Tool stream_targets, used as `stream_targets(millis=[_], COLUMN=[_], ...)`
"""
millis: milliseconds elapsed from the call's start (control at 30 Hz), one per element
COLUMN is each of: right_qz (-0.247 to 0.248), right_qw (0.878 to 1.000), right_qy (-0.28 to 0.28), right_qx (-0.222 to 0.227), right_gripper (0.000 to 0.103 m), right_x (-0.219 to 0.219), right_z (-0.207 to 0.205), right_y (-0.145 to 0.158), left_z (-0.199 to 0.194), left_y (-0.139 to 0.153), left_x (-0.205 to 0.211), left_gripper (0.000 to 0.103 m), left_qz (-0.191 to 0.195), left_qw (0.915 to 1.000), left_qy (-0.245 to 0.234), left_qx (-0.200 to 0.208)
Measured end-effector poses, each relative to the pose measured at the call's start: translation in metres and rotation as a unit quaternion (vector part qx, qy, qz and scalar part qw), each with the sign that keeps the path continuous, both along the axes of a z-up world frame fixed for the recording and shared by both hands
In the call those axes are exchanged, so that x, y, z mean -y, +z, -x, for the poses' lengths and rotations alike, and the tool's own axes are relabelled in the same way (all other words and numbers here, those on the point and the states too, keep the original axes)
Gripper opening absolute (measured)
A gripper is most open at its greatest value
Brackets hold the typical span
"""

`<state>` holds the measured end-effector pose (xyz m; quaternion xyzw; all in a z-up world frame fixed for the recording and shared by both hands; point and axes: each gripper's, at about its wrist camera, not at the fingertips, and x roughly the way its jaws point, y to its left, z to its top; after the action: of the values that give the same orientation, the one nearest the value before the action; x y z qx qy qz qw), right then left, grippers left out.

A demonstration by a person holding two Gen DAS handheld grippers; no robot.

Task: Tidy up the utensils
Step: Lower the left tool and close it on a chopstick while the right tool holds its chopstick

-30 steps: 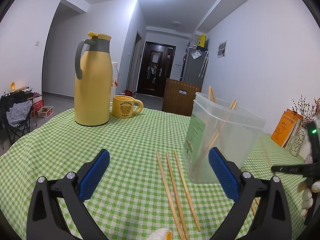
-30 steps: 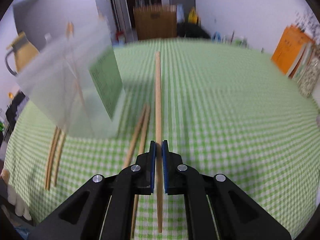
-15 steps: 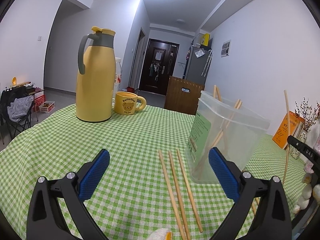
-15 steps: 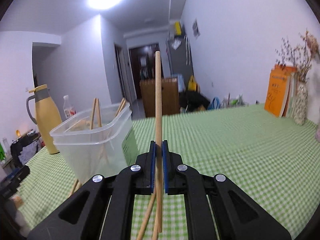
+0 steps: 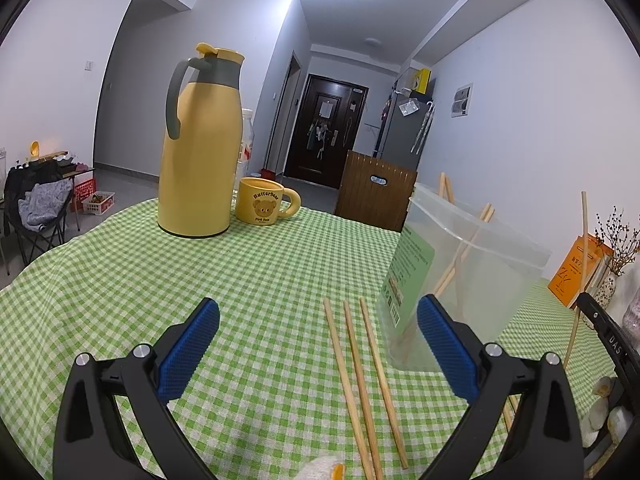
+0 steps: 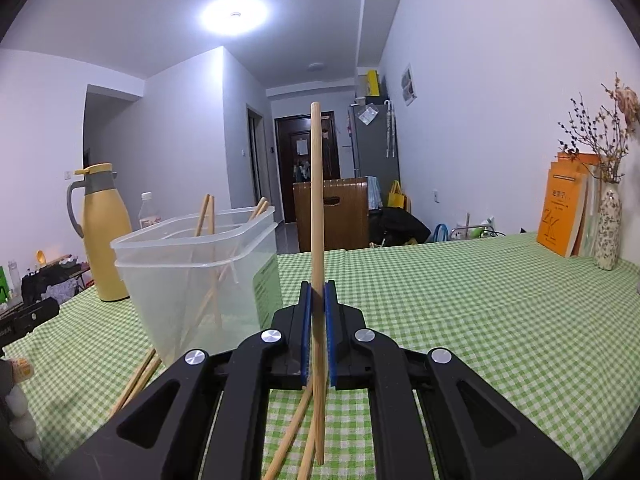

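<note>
My right gripper (image 6: 316, 300) is shut on a wooden chopstick (image 6: 316, 208), which stands almost upright above the table; the same chopstick (image 5: 580, 272) shows at the right edge of the left wrist view. A clear plastic container (image 6: 192, 276) with several chopsticks leaning inside stands just left of it. My left gripper (image 5: 316, 340) is open over the green checked tablecloth (image 5: 200, 272), with nothing between its blue pads. Three chopsticks (image 5: 360, 368) lie side by side on the cloth between the pads, left of the container (image 5: 460, 276). More chopsticks (image 6: 296, 432) lie under the right gripper.
A tall yellow thermos jug (image 5: 200, 152) and a yellow bear mug (image 5: 264, 202) stand at the far left of the table. Orange books (image 6: 564, 208) and a patterned vase (image 6: 608, 232) with dry twigs sit at the far right edge. A wooden crate (image 5: 376, 196) stands beyond the table.
The right gripper has tipped up from pointing at the table to nearly level, bringing the held chopstick upright beside the container. The left gripper has stayed in place.
</note>
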<state>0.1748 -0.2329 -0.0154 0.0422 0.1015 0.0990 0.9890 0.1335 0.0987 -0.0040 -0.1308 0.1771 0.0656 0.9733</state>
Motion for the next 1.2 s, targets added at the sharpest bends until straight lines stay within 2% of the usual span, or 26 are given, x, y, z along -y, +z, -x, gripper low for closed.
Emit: stream_targets(millis=[267, 433, 633, 700, 933, 1133, 1200], right_qz=[-0.005, -0.007, -0.007, -0.008, -0.013, -0.014, -0.014], right_qw=[1.000, 1.000, 1.000, 1.000, 1.000, 1.000, 1.000], right_qy=[0.008, 0.005, 0.003, 0.003, -0.003, -0.007, -0.008], right_qx=[-0.004, -0.003, -0.001, -0.001, -0.005, -0.010, -0.012], right_gripper=[0.007, 0.007, 0.007, 0.007, 0.007, 0.007, 0.007], right_x=[0.000, 0.001, 0.002, 0.002, 0.004, 0.004, 0.004], right_z=[0.000, 0.001, 0.001, 0.001, 0.000, -0.002, -0.003], right_y=[-0.003, -0.002, -0.002, -0.002, -0.001, -0.002, -0.003], left_z=[-0.002, -0.003, -0.022, -0.033, -0.061, -0.091, -0.102], left_y=[0.003, 0.013, 0.023, 0.025, 0.025, 0.008, -0.002], left_x=[0.002, 0.007, 0.013, 0.016, 0.025, 0.026, 0.024], left_gripper=[0.096, 0.096, 0.096, 0.096, 0.096, 0.086, 0.078], left_qz=[-0.007, -0.012, -0.019, -0.028, -0.054, -0.050, -0.043], left_qw=[0.9999, 0.9994, 0.9947, 0.9906, 0.9761, 0.9520, 0.9412], left_qy=[0.002, -0.005, -0.029, -0.039, -0.068, -0.080, -0.081], left_qx=[-0.010, -0.031, -0.097, -0.128, -0.199, -0.291, -0.325])
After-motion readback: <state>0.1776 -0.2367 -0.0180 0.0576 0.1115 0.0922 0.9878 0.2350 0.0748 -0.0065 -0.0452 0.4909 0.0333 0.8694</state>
